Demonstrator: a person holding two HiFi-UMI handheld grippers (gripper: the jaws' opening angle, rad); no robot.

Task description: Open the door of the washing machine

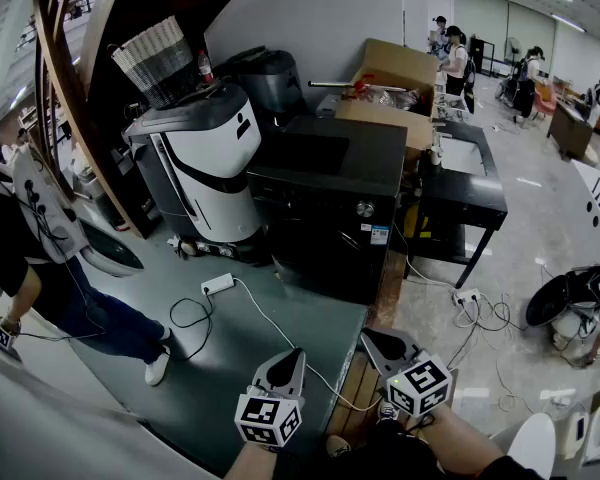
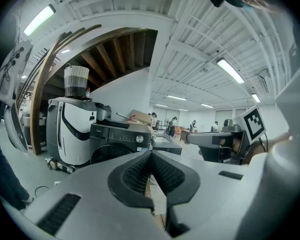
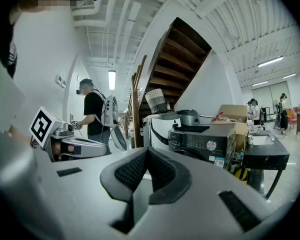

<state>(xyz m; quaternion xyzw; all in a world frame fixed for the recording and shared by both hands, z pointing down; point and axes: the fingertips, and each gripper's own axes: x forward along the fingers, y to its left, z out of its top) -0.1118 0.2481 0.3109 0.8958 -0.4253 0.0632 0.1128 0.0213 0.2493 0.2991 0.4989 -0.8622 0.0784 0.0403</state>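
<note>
The left gripper [image 1: 292, 356] and right gripper [image 1: 372, 336] hover side by side, each with its fingers pressed together on nothing. The black washing machine [image 1: 325, 203] stands on the floor well ahead of them, its round front door [image 2: 106, 153] closed (a white machine [image 1: 215, 163] sits just beside it)

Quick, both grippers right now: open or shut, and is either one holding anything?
Left gripper: shut, jaws together, nothing between them.
Right gripper: shut, jaws together, nothing held.
</note>
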